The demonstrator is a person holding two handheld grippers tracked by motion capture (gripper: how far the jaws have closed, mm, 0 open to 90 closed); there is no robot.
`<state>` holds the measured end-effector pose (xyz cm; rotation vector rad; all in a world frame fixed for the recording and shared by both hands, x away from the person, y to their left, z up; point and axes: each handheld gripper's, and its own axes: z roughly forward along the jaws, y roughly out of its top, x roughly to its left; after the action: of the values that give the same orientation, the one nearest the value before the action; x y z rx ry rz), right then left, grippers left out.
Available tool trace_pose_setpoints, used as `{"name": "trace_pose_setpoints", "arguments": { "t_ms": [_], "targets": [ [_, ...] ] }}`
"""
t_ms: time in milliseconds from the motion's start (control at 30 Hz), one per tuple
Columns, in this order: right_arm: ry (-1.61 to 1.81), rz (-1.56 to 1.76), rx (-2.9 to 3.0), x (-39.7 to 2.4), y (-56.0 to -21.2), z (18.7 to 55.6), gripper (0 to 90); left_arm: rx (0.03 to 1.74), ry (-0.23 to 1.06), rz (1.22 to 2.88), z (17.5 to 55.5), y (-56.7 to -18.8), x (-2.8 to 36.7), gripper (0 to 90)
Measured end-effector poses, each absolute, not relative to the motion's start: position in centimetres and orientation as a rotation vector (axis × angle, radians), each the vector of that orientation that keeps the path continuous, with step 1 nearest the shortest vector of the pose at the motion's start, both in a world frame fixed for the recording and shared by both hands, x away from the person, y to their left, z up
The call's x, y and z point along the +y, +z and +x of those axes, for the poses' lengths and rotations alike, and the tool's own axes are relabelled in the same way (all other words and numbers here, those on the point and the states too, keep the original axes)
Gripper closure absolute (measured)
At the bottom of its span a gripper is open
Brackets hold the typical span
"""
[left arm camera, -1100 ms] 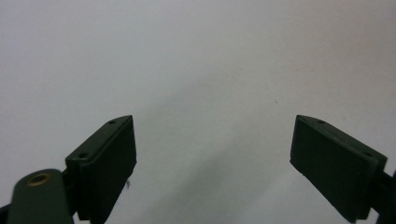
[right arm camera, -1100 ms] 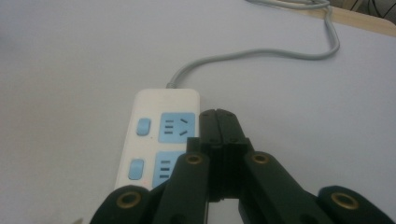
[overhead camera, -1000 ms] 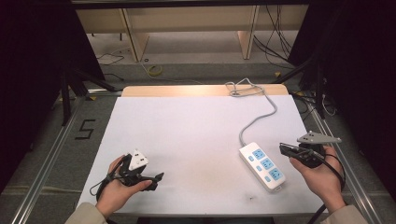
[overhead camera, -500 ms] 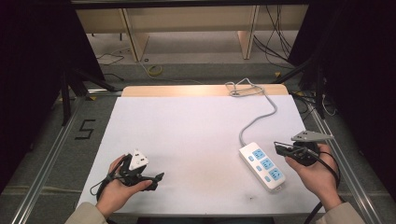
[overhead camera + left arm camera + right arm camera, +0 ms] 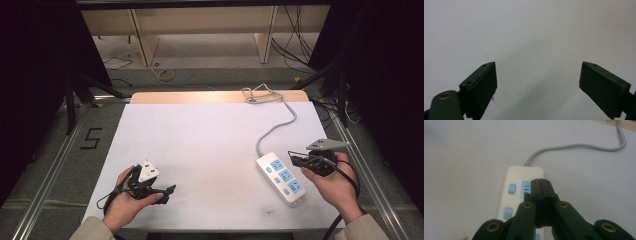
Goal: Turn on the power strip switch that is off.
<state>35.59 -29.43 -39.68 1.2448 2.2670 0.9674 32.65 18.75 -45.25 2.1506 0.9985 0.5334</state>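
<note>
A white power strip [image 5: 280, 178] with blue sockets and switches lies at the right of the white table [image 5: 210, 145]. Its grey cable [image 5: 278, 125] runs back to a coil [image 5: 257, 94] at the far edge. My right gripper [image 5: 294, 158], held in a hand, hovers by the strip's right side with its tips over it. In the right gripper view the right gripper [image 5: 541, 182] is shut with nothing between its fingers, just above the strip [image 5: 515, 192]. My left gripper [image 5: 167, 191] rests in a hand at the front left. In the left gripper view the left gripper [image 5: 537, 75] stands wide open over bare table.
A wooden strip [image 5: 200, 96] borders the table's far edge. Metal rails [image 5: 55, 170] run along both sides, with dark stands and floor cables beyond. A broad white stretch of table lies between the two hands.
My right gripper has shifted a little to the left, bringing its tips over the power strip. The left hand has stayed where it was.
</note>
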Motion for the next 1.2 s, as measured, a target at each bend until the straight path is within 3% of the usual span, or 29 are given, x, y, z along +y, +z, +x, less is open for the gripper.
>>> {"name": "trace_pose_setpoints", "arguments": {
  "t_ms": [1200],
  "targets": [
    [0.924, 1.232, 2.342, -27.6, -39.7, 36.7, 90.0, 0.994, 0.536, 2.154, 32.7, -45.2, 18.7, 14.2]
  ]
}}
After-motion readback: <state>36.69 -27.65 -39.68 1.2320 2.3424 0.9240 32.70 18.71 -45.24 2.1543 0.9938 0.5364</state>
